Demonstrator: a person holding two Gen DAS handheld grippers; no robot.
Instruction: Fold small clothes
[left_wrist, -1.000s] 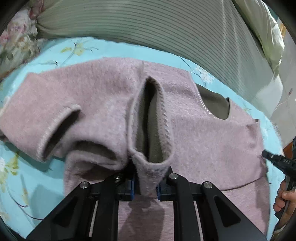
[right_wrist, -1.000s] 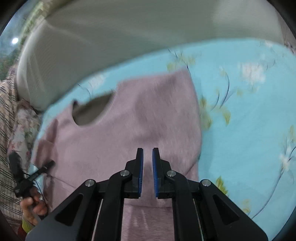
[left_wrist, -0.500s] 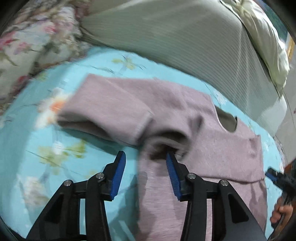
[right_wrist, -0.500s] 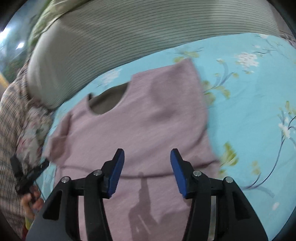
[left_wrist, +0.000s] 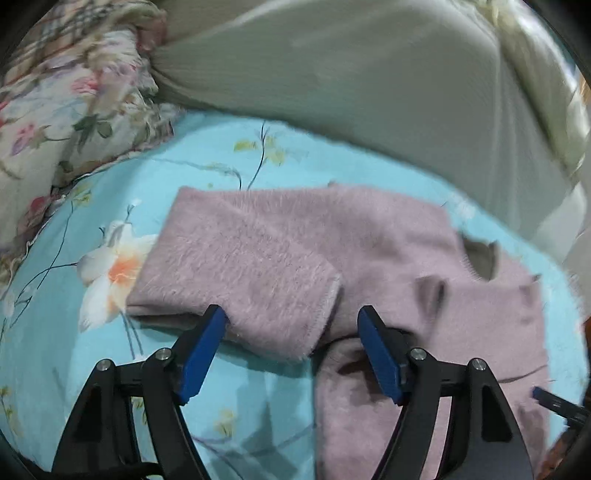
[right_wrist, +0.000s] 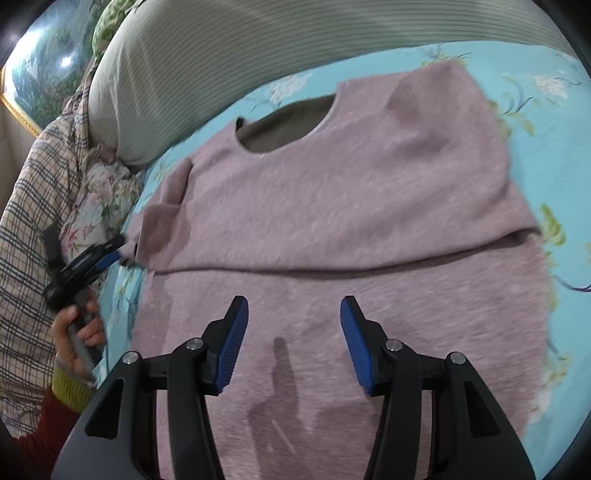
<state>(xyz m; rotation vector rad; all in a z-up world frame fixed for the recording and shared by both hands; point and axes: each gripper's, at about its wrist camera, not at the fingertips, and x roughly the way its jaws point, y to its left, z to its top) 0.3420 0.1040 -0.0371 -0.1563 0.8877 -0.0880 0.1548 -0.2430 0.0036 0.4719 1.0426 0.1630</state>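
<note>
A fuzzy mauve sweater (right_wrist: 351, 206) lies flat on the blue floral bedsheet (left_wrist: 66, 332), its neckline (right_wrist: 288, 125) toward the pillows. One sleeve (left_wrist: 240, 266) is folded across the body, its cuff lying loose. My left gripper (left_wrist: 291, 325) hovers over that sleeve's near edge, jaws opening, blue pads clear of the cloth. In the right wrist view the left gripper (right_wrist: 107, 254) shows small at the sweater's left edge, held by a hand (right_wrist: 77, 332). My right gripper (right_wrist: 293, 314) stands open above the sweater's lower half, nothing between its pads.
A ribbed grey-green bolster (left_wrist: 369, 81) runs along the far side of the bed. A floral pillow (left_wrist: 66, 110) and a plaid blanket (right_wrist: 33, 206) lie at the left. A crease (right_wrist: 332, 267) crosses the sweater's middle.
My left gripper let go of the sleeve cuff, opened wide and drew back to the left; the sleeve now lies folded on the body. My right gripper opened and pulled back toward the hem.
</note>
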